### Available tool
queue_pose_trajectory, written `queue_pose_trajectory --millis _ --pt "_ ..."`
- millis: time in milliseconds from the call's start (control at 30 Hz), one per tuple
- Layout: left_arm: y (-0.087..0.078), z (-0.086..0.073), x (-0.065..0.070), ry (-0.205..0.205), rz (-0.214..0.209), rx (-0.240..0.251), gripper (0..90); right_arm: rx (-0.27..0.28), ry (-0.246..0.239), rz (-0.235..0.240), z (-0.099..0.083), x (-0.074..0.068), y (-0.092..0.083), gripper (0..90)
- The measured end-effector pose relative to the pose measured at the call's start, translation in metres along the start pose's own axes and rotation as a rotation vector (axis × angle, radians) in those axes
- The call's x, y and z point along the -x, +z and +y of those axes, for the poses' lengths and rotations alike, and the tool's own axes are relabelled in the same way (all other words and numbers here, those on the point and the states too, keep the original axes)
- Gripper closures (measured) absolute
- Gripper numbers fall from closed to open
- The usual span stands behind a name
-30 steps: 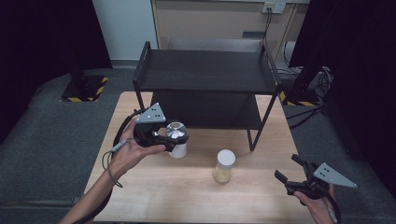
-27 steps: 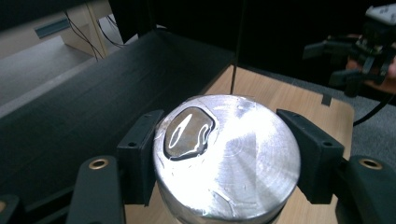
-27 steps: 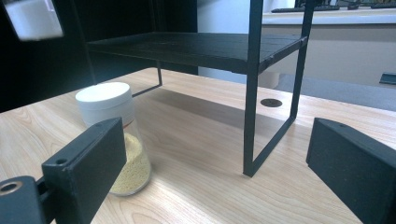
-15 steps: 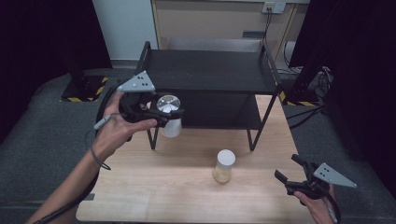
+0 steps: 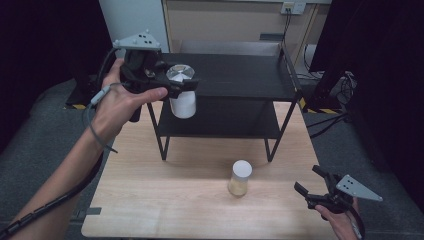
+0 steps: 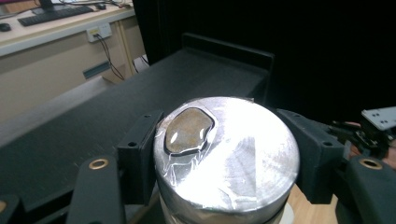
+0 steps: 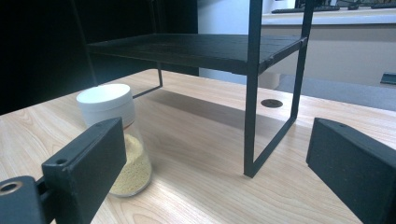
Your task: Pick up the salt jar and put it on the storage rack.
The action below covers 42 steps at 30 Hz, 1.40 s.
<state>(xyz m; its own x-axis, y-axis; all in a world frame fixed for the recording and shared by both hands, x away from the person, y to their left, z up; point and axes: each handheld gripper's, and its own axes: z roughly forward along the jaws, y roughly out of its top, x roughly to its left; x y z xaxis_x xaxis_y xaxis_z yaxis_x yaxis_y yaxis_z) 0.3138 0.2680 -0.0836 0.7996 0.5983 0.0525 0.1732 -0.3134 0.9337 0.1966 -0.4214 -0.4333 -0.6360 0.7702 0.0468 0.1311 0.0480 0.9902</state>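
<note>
Up at the front-left corner of the black shelf rack's [image 5: 235,75] top deck: left gripper [image 5: 181,86] clenched on a white canister with a silver foil lid [image 5: 182,95], carried in the air, clear of the wooden table [image 5: 175,190]. Canister hanging just past the top deck's front edge, overlapping the left front leg in the high view. Seen from the left gripper view, both black jaws pressed against the canister's [image 6: 226,158] sides, torn hole in the foil facing up, top deck [image 6: 116,107] stretching away bare behind it with a raised lip at the far end. Plenty of open deck beyond the front edge.

Down near the table's front-right corner: right gripper [image 5: 309,186] held low, jaws spread wide, grasping nothing. Small glass jar with a white cap [image 5: 240,178], yellow powder inside, standing upright on the table between the rack's front legs and the front edge, just left of that gripper. From the right gripper view, jar [image 7: 116,140] partly behind the one jaw, rack leg [image 7: 252,88] between the jaws farther back, open wood all around.

Count: one canister, one jar, one two-tier rack, two grippers.
</note>
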Motion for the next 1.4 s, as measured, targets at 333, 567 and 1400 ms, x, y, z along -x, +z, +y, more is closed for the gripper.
queue_pose_trajectory --millis 333,567,1400 --pt "0.014 0.023 -0.011 -0.025 0.081 0.008 33.7 0.002 0.004 -0.005 -0.001 0.0 -0.001 5.2" --pt "0.03 0.021 -0.028 -0.06 0.161 0.015 33.6 0.001 0.009 -0.007 -0.001 0.001 -0.001 5.2" --pt "0.062 -0.007 -0.066 -0.17 0.236 0.006 33.4 0.005 0.017 -0.009 -0.002 0.001 -0.003 5.3"
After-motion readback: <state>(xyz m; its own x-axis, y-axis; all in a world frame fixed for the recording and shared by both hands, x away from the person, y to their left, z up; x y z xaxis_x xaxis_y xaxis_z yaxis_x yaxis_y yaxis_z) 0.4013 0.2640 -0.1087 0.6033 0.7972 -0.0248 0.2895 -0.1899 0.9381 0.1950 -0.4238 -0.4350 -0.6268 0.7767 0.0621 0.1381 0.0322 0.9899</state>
